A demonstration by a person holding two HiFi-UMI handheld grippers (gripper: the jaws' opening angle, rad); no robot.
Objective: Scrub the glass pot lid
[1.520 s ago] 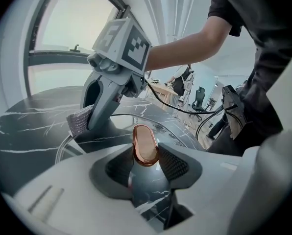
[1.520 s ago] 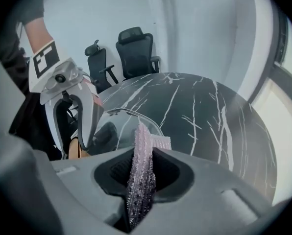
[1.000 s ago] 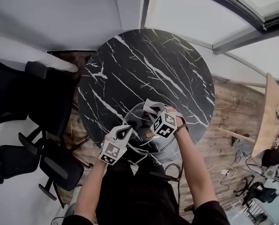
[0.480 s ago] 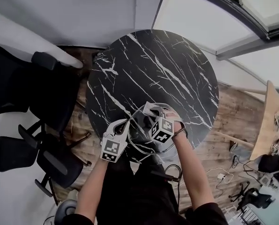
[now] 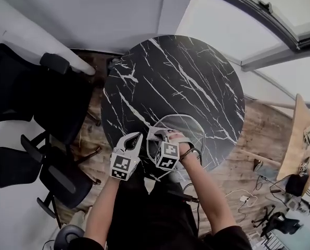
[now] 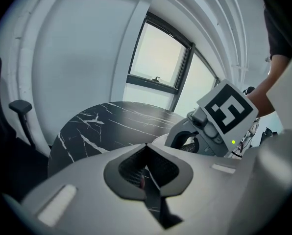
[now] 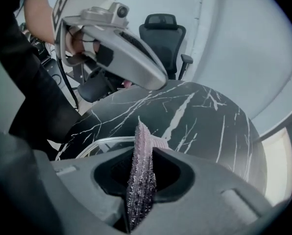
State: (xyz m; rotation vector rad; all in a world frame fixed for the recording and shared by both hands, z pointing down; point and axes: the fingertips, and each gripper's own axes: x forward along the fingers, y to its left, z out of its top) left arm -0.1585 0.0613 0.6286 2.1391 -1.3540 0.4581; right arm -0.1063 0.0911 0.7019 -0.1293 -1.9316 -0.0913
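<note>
A round black marble table [image 5: 170, 77] is seen from above, with the glass pot lid [image 5: 190, 126] laid flat on its near part, close to the near right edge. In the right gripper view the lid's clear rim [image 7: 100, 143] is shown just beyond the jaws, at their left.

The right gripper [image 5: 156, 135] is held over the near left part of the lid and pointed steeply down. Its jaws are closed firmly on a purple bristly scrub pad [image 7: 142, 153], which is pinched edge-on and stands out past the jaw tips toward the lid. Whether the pad is pressed on the glass cannot be made out.

The left gripper [image 6: 146, 149] is held just left of the lid, over the near edge of the table, beside the right gripper. Its jaws are brought fully together and nothing is plainly gripped between them; only dark table is seen past the tips. From the right gripper view it is shown raised above the tabletop, apart from the lid.

Black office chairs [image 5: 25, 92] are placed at the left of the table on a wooden floor [image 5: 259, 134], and a window [image 6: 158, 58] is set in the pale wall beyond the table's far side.
</note>
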